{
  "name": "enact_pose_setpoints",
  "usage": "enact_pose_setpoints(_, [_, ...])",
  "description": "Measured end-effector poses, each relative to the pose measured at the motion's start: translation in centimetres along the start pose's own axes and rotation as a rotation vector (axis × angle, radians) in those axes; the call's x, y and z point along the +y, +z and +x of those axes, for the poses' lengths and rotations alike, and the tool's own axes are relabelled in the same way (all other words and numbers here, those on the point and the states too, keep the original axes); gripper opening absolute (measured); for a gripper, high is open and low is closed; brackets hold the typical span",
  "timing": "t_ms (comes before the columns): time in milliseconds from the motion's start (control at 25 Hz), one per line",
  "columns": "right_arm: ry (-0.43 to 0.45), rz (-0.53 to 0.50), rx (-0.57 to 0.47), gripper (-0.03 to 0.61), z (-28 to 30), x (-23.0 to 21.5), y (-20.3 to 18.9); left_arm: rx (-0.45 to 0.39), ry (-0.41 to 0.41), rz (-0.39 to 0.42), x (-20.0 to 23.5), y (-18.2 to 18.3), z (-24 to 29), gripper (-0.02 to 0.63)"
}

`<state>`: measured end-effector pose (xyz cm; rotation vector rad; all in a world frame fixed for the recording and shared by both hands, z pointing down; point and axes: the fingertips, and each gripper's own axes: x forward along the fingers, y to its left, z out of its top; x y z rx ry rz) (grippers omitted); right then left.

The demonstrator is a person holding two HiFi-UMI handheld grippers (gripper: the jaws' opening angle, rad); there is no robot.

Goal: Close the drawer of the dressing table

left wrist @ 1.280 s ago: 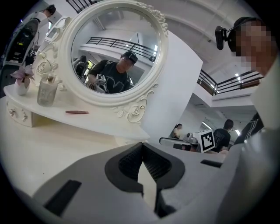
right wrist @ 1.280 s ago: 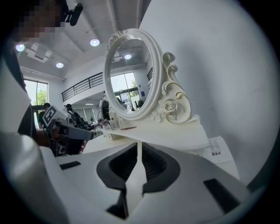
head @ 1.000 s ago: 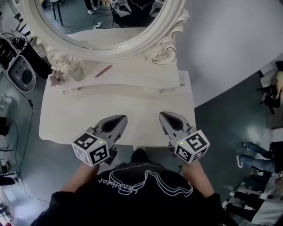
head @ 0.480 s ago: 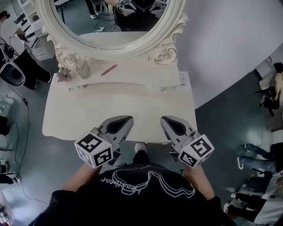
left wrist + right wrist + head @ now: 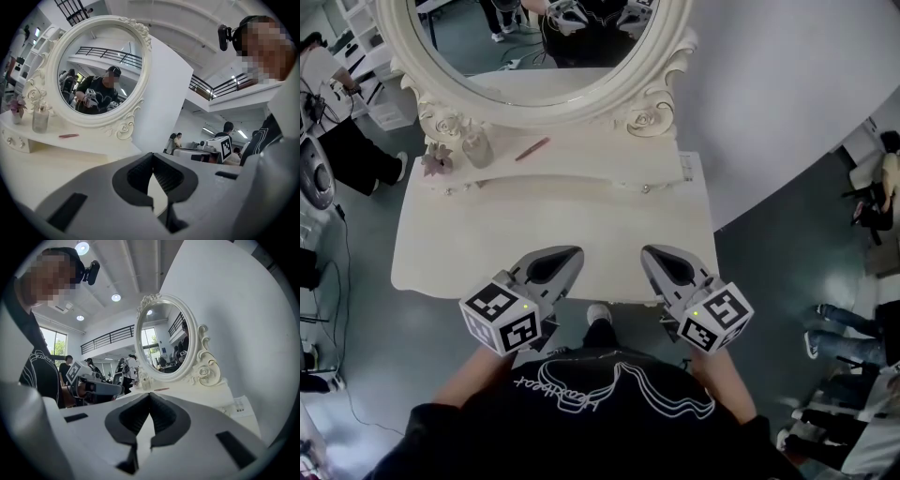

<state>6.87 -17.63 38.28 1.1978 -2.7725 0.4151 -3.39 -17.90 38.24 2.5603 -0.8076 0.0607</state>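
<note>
The cream dressing table (image 5: 469, 246) fills the middle of the head view, under an oval mirror (image 5: 581, 101). No drawer front juts past its near edge (image 5: 581, 302); the drawer itself is hidden under the top. My left gripper (image 5: 572, 253) and right gripper (image 5: 649, 251) hover side by side over the near part of the tabletop, both pointing toward the mirror. Both are shut with nothing between the jaws. The left gripper (image 5: 152, 155) and the right gripper (image 5: 149, 394) show their tips meeting in their own views.
On the raised back shelf stand a glass bottle (image 5: 475, 148) and a pink flower (image 5: 438, 159), and a pink pen (image 5: 532, 148) lies there. A printed sheet (image 5: 692, 169) lies at the table's right edge. A white wall runs behind. People stand left (image 5: 337, 122) and right (image 5: 839, 323).
Over the last second both grippers rose a little and drew slightly back from the mirror, then held still. A person has walked into the head view's left edge.
</note>
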Motion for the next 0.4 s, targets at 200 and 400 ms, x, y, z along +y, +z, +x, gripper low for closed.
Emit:
enact_pose_setpoints(200, [-0.005,0.003,0.005,0.003,0.2,-0.5,0.0,0.004,-0.002,0.001,0.2,0.0,0.4,0.003])
enact_pose_setpoints(400, [-0.011,0.012,0.011,0.003,0.1,-1.2,-0.2,0.012,-0.003,-0.002,0.2,0.0,1.0,0.003])
